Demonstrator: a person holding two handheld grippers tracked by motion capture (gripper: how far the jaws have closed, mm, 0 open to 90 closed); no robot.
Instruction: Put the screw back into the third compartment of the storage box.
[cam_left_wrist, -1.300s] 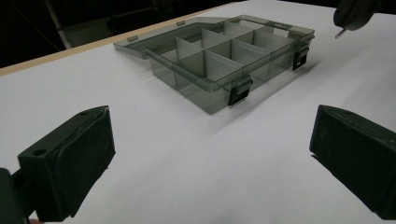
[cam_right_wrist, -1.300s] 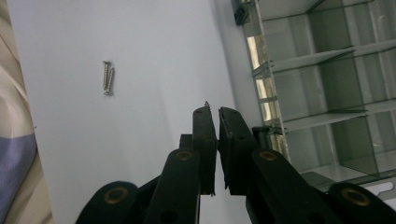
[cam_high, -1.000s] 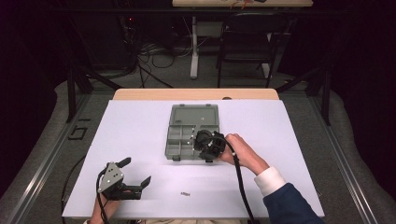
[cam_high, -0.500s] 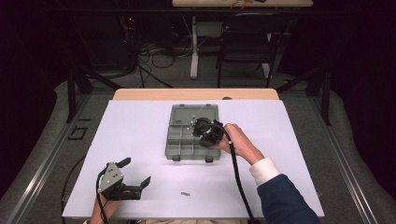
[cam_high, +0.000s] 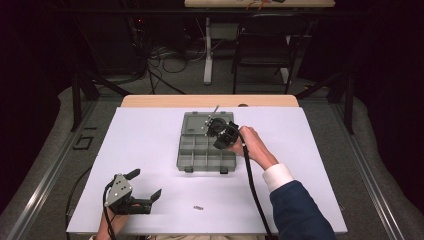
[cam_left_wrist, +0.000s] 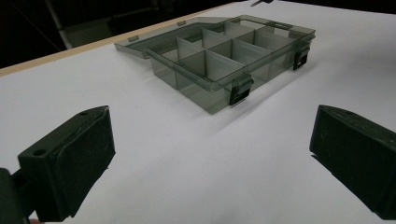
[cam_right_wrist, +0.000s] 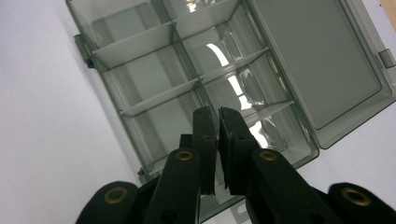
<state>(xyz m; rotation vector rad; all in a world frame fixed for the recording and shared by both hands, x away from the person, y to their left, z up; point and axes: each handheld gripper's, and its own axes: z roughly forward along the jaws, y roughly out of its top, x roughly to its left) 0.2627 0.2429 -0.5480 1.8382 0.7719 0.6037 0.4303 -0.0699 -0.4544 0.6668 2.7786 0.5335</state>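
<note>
A grey see-through compartment box (cam_high: 196, 150) lies open in the middle of the white table, its lid (cam_high: 197, 121) flat on the far side. My right gripper (cam_high: 211, 125) hovers over the box's far compartments, jaws shut, and I see nothing between them. In the right gripper view the shut right gripper (cam_right_wrist: 217, 112) points down at the box (cam_right_wrist: 154, 93) beside its lid (cam_right_wrist: 317, 60). My left gripper (cam_high: 145, 184) rests at the table's near left, open and empty. In the left gripper view the left gripper (cam_left_wrist: 210, 154) faces the box (cam_left_wrist: 224, 56).
A small dark screw-like piece (cam_high: 199, 207) lies on the white table (cam_high: 140, 140) near the front edge, between the hands. The right gripper's cable (cam_high: 252, 185) trails along the sleeve. A chair and cables stand on the floor beyond the table.
My right gripper has moved away from the person, from the box's near right compartments toward its far side by the lid. The left gripper has kept still.
</note>
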